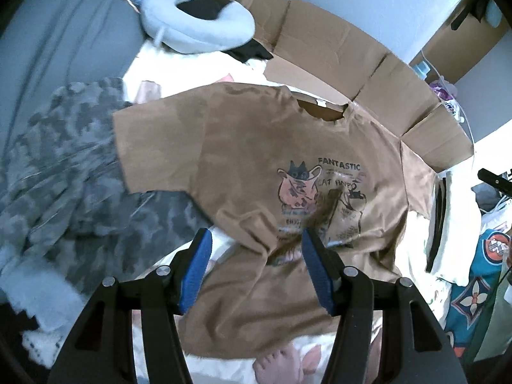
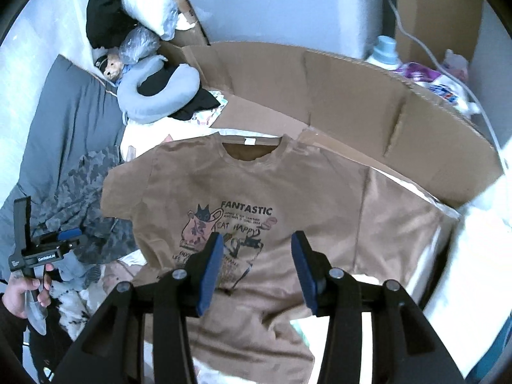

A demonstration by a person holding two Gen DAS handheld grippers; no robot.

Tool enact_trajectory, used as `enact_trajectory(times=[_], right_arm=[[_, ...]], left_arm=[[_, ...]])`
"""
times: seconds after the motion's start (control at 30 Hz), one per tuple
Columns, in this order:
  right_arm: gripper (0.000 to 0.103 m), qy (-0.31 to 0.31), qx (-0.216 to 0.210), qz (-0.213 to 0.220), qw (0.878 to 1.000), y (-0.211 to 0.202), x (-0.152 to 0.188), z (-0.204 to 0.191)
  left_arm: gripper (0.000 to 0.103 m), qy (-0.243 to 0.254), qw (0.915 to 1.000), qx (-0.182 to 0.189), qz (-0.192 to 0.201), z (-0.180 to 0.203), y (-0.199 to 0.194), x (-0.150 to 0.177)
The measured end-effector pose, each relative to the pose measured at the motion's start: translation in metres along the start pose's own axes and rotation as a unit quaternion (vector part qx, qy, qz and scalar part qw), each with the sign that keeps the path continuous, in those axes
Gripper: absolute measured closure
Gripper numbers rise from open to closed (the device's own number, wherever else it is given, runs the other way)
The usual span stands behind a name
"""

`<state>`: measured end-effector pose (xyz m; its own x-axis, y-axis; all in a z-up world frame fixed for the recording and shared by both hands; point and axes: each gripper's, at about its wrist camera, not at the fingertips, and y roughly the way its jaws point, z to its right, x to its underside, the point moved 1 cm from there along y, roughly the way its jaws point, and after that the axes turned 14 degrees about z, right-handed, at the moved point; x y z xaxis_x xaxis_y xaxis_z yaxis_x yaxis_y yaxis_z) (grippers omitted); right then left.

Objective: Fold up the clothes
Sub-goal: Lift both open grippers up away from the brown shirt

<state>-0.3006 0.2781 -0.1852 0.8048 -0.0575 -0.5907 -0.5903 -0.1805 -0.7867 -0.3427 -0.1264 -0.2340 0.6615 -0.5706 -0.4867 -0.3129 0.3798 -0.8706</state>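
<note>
A brown T-shirt lies face up on the bed, collar toward the cardboard, with a cat print and the word FANTASTIC on its chest. Its lower part is creased and a small ridge of cloth stands up by the print. My left gripper hovers above the shirt's lower left, open, with nothing between its blue pads. In the right wrist view the same T-shirt spreads out below my right gripper, which is also open and holds nothing. The left gripper shows there at the left edge, in a person's hand.
Flattened cardboard stands behind the collar. A grey camouflage garment lies left of the shirt. A blue neck pillow sits at the back left. Folded white clothes are stacked at the right, and a detergent bottle stands behind the cardboard.
</note>
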Motion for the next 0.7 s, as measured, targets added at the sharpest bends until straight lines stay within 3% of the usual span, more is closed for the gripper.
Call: enact_trajectory(times=[0.27, 0.7], right_arm=[[0.061, -0.005, 0.013, 0.016, 1.0, -0.077, -0.016, -0.012], [0.059, -0.013, -0.002, 0.097, 0.995, -0.215, -0.075, -0.014]], left_arm=[[0.044, 0.0, 0.9998, -0.015, 0.01, -0.007, -0.066, 0.004], [0.044, 0.0, 0.9986, -0.042, 0.031, -0.004, -0.169, 0.007]])
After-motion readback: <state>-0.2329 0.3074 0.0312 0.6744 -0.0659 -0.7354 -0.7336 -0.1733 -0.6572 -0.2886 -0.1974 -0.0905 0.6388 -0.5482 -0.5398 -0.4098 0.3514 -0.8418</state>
